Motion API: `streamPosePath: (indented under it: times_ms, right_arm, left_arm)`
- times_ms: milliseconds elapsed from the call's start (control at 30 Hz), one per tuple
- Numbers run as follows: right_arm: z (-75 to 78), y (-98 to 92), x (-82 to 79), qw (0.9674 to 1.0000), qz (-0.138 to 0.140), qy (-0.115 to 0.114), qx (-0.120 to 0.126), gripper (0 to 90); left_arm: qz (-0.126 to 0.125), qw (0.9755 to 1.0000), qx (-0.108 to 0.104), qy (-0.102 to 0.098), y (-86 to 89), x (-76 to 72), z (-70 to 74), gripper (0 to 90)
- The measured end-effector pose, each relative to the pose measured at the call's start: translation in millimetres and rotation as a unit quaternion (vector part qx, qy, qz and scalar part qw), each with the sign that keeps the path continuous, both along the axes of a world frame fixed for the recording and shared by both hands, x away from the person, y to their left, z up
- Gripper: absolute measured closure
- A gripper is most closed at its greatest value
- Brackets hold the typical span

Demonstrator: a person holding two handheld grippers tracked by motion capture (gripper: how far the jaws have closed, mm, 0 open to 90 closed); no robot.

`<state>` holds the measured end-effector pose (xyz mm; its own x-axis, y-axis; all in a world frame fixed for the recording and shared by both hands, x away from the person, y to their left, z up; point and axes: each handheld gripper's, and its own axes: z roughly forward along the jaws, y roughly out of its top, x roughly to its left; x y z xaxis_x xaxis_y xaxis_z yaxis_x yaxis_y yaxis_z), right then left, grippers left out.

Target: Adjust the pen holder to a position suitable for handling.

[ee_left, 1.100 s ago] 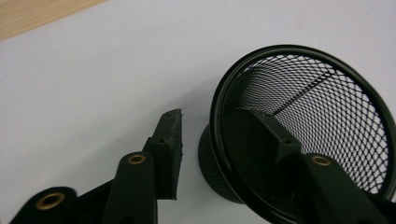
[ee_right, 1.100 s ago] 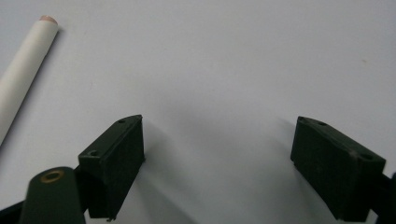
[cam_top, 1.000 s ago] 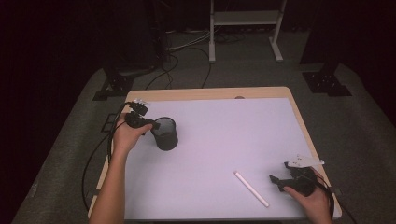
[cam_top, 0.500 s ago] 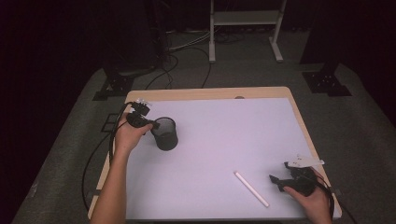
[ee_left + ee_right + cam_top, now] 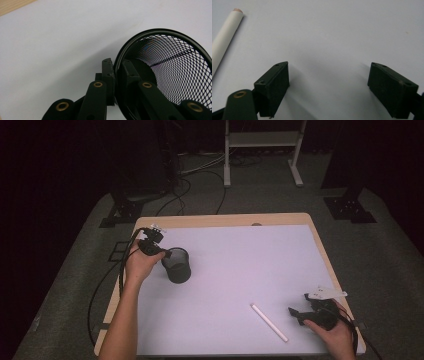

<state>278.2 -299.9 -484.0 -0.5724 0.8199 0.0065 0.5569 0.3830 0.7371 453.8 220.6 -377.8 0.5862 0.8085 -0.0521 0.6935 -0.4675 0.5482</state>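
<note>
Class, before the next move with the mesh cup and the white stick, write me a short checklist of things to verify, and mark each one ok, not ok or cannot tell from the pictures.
1. Left gripper has its fingers shut on the mesh cup rim, one inside and one outside: ok.
2. Cup stands upright on the white table: ok.
3. Cup is empty: cannot tell; the bottom is partly hidden.
4. Right gripper is open, nothing between its fingers: ok.
5. White stick lies flat and free on the table, apart from the right gripper: ok.
6. Right gripper is lined up over the stick: not ok; the stick lies off to one side of it.
</note>
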Motion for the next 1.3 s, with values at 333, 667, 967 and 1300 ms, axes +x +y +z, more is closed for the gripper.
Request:
streamPosePath:
  times_ms: [333, 667, 967, 1300]
  right_arm:
    - [0.0, 0.0, 0.0, 1.0, 0.0, 0.0, 0.0, 16.2]
    - [0.0, 0.0, 0.0, 1.0, 0.0, 0.0, 0.0, 16.2]
    - [-0.1, 0.0, 0.0, 1.0, 0.0, 0.0, 0.001, 16.2]
    - [-0.1, 0.0, 0.0, 1.0, 0.0, 0.0, 0.001, 16.2]
  left_arm:
    - [-0.002, 0.9999, -0.014, 0.001, -5.1, -4.2, 8.7, 83.1]
    - [-0.013, 0.9997, -0.023, -0.004, -8.6, -7.6, 21.1, 83.1]
    - [-0.024, 0.9993, -0.026, -0.008, -17.2, -13.2, 29.3, 83.1]
    - [-0.039, 0.9988, -0.03, -0.005, -30.8, -18.6, 33.6, 83.1]
